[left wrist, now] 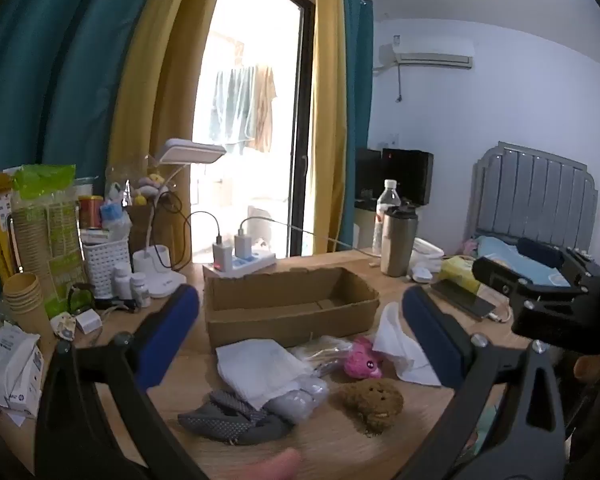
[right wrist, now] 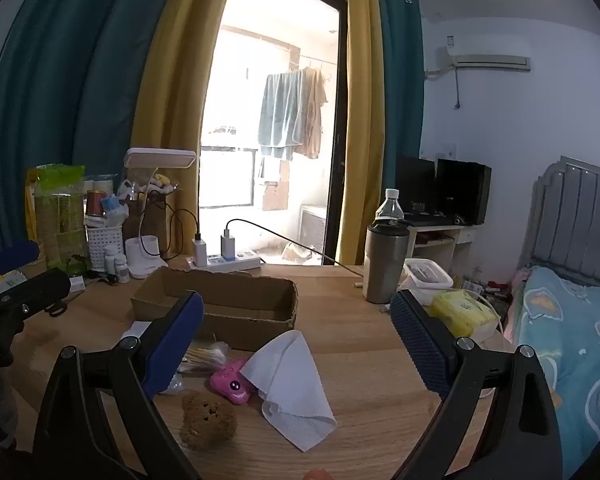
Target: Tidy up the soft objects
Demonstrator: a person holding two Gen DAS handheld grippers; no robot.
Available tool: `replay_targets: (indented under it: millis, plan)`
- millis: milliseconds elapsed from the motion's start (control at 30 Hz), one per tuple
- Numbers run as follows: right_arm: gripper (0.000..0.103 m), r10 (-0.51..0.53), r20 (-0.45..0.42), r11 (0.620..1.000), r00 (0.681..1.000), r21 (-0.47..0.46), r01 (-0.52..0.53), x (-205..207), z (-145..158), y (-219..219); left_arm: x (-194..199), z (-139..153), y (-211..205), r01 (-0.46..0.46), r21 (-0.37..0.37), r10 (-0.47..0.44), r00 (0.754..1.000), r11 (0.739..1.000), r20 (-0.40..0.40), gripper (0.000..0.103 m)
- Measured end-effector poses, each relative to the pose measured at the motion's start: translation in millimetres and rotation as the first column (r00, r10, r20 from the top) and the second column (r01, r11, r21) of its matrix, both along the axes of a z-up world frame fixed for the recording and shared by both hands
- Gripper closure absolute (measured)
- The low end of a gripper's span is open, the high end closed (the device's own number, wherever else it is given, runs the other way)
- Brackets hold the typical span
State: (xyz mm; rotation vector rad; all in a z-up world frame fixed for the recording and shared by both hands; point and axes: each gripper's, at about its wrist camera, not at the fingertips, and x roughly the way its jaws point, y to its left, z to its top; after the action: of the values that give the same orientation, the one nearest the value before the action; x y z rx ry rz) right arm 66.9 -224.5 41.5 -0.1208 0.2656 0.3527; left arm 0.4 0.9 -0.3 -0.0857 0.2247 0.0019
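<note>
Left gripper [left wrist: 300, 312] is held wide open above the wooden table [left wrist: 340, 448], nothing between its blue pads [left wrist: 168, 332]; the right gripper [right wrist: 296, 320] is likewise spread and empty. Only the left wrist view shows the grey dotted sock [left wrist: 236, 420] and the folded white cloth [left wrist: 260, 364], both lying below and between the left fingers, the sock's long axis running left to right. A brown plush toy [left wrist: 370, 400] and a pink plush toy [left wrist: 364, 360] are seen just right of them, with a white tissue [left wrist: 400, 344] partly hidden behind the right-hand finger. In the right wrist view the tissue [right wrist: 292, 384] is seen whole, its point directed away from the gripper towards the cardboard box [right wrist: 220, 304]; the pink toy [right wrist: 232, 384] touches its left edge, and the brown toy [right wrist: 208, 420] lies nearer the gripper. Open tabletop is shown ahead of the right-hand finger, up to a steel tumbler [right wrist: 384, 264] and a yellow tissue pack [right wrist: 464, 312]. The box [left wrist: 288, 300] lies open beyond the soft items, its long axis across the view, its interior apparently empty.
</note>
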Motion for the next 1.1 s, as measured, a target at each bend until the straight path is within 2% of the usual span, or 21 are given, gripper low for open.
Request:
replay_targets:
  millis: [300, 333, 1100]
  plan:
    - [0.007, 0.003, 0.005, 1.000, 1.000, 0.011, -0.003, -4.7, 4.7, -1.0, -2.4, -1.4, 14.7, 0.003, -0.017, -0.003, 1.000, 1.000, -0.016, 0.000]
    - [0.007, 0.001, -0.007, 1.000, 1.000, 0.020, -0.001, 4.3, 4.1, -0.2, 0.7, -0.7, 9.9, -0.042, -0.003, 0.042, 0.999, 0.999, -0.023, 0.000]
    - [0.007, 0.006, -0.031, 1.000, 0.999, 0.013, -0.005, 2.5, 4.2, 1.0, 8.4, -4.9, 7.9, -0.054, -0.005, 0.054, 0.997, 0.999, -0.056, 0.000]
